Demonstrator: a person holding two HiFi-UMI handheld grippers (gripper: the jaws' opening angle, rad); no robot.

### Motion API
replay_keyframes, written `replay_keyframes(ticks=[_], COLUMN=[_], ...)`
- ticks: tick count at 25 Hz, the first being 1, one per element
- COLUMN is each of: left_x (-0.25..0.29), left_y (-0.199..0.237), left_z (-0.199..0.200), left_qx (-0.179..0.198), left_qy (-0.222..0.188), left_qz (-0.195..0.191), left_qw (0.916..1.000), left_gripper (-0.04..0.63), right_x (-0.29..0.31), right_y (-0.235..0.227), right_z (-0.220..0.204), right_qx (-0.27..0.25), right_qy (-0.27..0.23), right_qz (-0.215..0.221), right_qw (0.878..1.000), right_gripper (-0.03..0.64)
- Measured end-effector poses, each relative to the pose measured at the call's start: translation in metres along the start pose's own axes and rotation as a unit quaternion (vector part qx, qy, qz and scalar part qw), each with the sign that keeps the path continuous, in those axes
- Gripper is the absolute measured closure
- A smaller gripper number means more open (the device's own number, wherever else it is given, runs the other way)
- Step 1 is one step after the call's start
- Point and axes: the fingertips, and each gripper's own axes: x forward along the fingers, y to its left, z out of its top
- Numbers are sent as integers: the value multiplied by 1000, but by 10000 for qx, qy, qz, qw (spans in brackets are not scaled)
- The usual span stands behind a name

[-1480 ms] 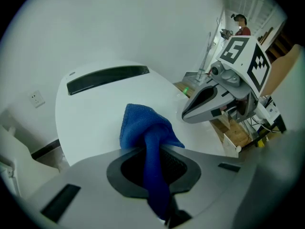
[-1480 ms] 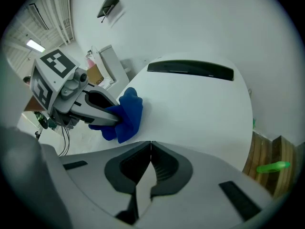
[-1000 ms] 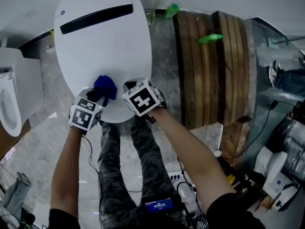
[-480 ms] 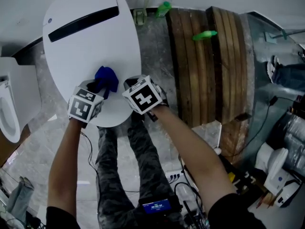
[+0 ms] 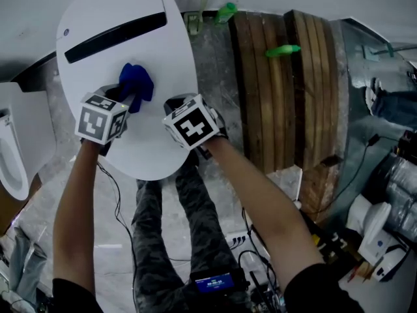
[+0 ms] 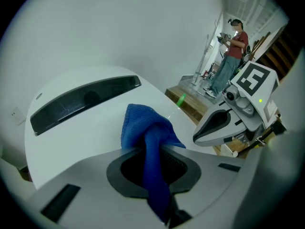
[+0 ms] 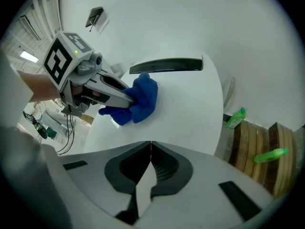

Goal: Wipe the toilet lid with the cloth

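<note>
The white oval toilet lid (image 5: 153, 51) fills the upper left of the head view, with a dark slot near its far end. A bunched blue cloth (image 5: 135, 83) rests on the lid, and my left gripper (image 5: 119, 96) is shut on it. In the left gripper view the blue cloth (image 6: 147, 135) is pinched between the jaws and spills forward onto the toilet lid (image 6: 90, 132). My right gripper (image 5: 174, 109) hovers over the lid's right side, shut with nothing in it. In the right gripper view the jaws (image 7: 151, 149) meet, and the blue cloth (image 7: 140, 99) sits ahead on the toilet lid (image 7: 190, 109).
A wooden slatted platform (image 5: 287, 90) lies right of the toilet, with a green spray bottle (image 5: 281, 50) on it and a green bottle (image 5: 226, 12) by the wall. Another white fixture (image 5: 13, 142) stands at the left edge. Cables and equipment crowd the lower right. A person (image 6: 228, 56) stands far off.
My left gripper has slid the blue cloth up the lid, away from the front rim and to the left. The right gripper moved a little the same way.
</note>
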Motion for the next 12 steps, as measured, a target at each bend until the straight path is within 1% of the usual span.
replay_keyframes(ticks=[4,7,12], left_x=[-5,-11,-17], left_y=[23,37,42], left_z=[10,12,5], left_qx=[30,-60,-216], left_qy=[-26,-93,-194], left_qz=[69,143,196], left_qw=[10000,9998,9994], left_gripper=[541,540,541], right_x=[6,9,13], right_y=[2,4,16], right_z=[16,23,23], right_qx=[-116,-166,-118], right_qy=[14,24,40], right_qz=[-39,-81,4], right_qw=[9999,9998,9999], right_gripper=[600,600,600])
